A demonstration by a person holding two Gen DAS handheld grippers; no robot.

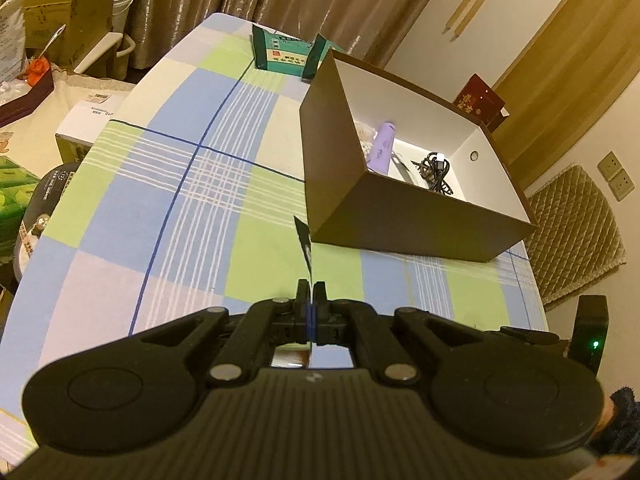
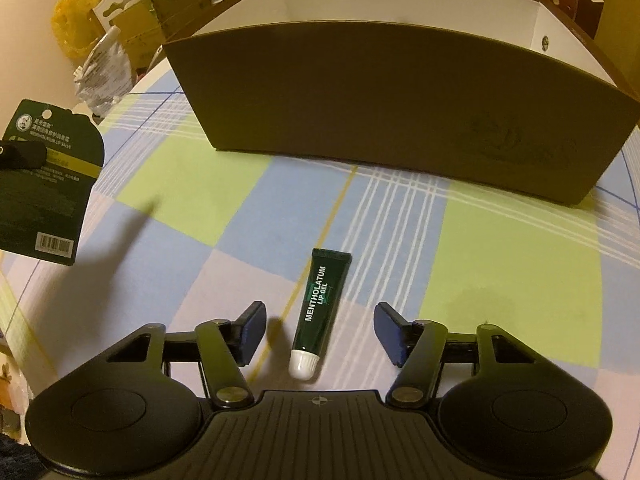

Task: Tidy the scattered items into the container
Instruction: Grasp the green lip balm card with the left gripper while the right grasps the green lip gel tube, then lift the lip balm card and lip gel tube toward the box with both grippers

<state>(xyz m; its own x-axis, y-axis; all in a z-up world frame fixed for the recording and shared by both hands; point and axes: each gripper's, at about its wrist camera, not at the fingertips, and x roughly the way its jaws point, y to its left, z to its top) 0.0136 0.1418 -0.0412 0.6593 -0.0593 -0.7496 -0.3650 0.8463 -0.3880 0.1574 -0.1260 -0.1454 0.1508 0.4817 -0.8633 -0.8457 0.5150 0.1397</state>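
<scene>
left gripper (image 1: pixel 311 292) jaws clamped on dark card (image 1: pixel 304 246), box (image 1: pixel 400 216) ahead. right gripper (image 2: pixel 320 334) jaws apart, lip gel tube (image 2: pixel 320 308) between them on worktop (image 2: pixel 200 200), untouched.

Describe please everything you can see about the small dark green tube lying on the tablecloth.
The lip gel tube is a small, dark green soft tube, apparently plastic, with white lettering along its body, a flat crimped far end and a white ribbed cap at the near end. The cap is on. It lies flat on the checked tablecloth, in front of the brown box and apart from it. It sits between the open fingers of the right gripper, which do not touch it.
</scene>
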